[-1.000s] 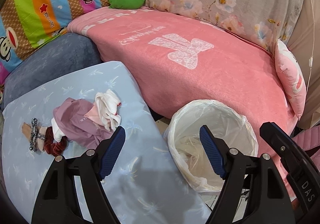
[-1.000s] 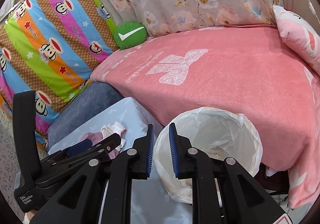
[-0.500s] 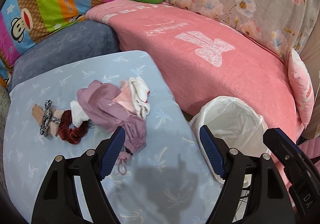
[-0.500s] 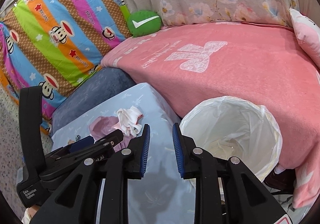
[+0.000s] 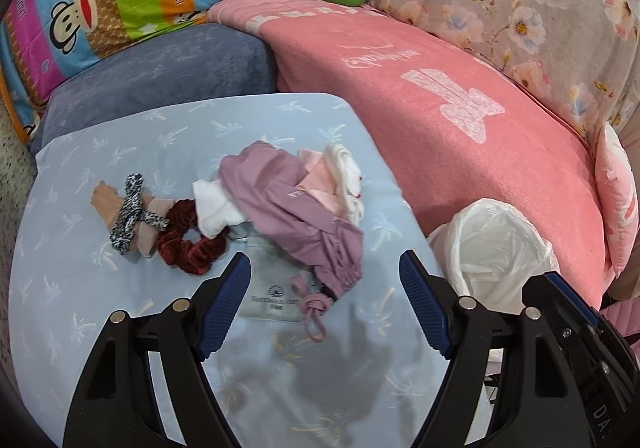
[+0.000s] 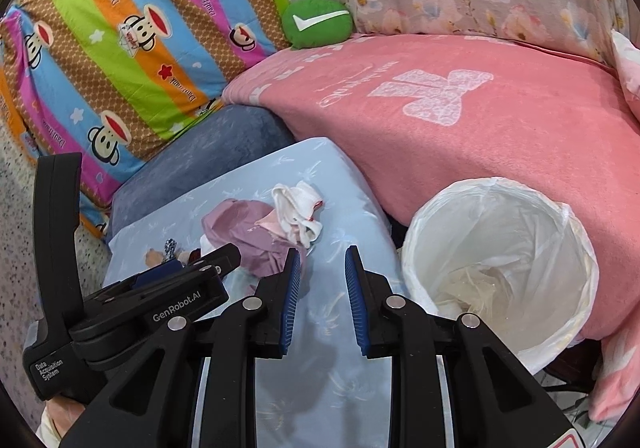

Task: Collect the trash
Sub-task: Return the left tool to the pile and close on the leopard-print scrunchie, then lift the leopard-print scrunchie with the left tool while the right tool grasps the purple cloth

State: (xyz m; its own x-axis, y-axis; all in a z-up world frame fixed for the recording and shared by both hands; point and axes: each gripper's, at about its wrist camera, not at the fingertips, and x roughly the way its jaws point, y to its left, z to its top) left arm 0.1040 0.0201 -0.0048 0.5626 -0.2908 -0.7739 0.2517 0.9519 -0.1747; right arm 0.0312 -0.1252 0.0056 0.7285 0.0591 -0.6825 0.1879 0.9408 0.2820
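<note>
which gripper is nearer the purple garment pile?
Left. The left gripper hangs open right over the purple garment; the right gripper sits off beside it, nearer the bin.

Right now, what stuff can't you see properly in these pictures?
- Left wrist view: the grey printed pouch is half buried under the mauve drawstring garment; its print is too small to read.
- Left wrist view: the white-lined trash bin shows only its bag; the right gripper cuts across it.
- Right wrist view: the left gripper hides the hair ties; the crumpled stuff inside the bin cannot be identified.
</note>
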